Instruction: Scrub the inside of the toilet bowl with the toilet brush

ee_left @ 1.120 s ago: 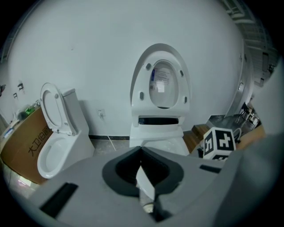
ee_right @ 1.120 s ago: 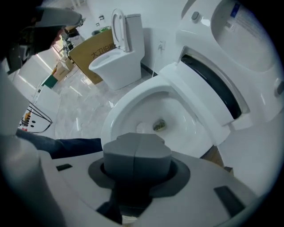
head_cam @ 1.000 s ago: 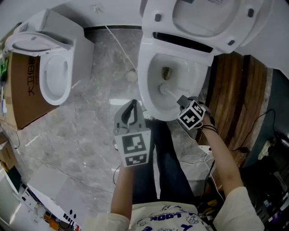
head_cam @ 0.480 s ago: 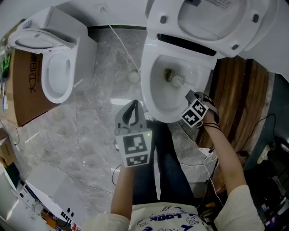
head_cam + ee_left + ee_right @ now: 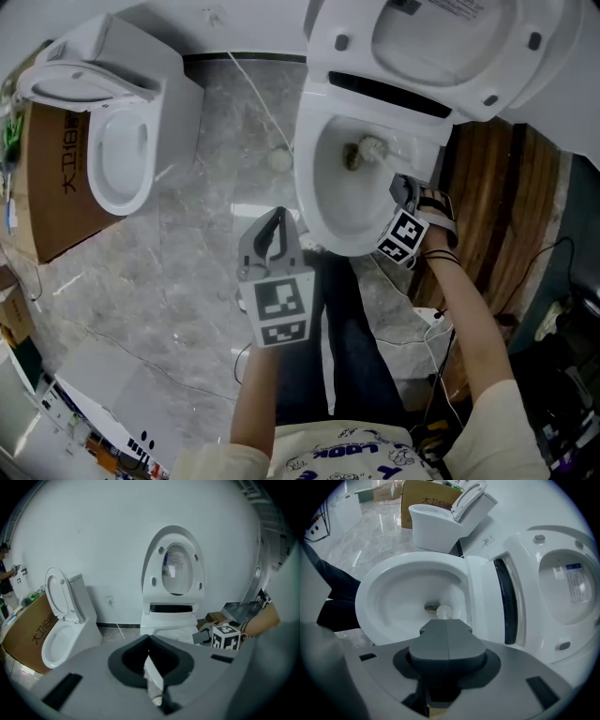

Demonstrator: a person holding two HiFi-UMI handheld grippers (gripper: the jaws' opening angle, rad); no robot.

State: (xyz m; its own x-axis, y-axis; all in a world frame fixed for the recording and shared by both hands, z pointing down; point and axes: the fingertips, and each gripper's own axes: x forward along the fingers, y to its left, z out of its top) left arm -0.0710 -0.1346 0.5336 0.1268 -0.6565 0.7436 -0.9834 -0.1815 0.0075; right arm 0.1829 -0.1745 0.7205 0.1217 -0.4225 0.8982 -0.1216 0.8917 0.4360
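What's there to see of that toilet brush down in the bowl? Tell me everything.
The toilet brush has a small, round, white bristled head, plastic by its look. The head sits deep in the white toilet bowl, beside the dark drain hole. Its handle slants up to the right gripper, whose jaws are shut on it; they hide most of the handle.

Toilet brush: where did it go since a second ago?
The toilet brush swept its head from the middle of the bowl to the back, beside the drain hole. The right gripper, still shut on it, shifted slightly too. The left gripper stayed put, shut and empty.
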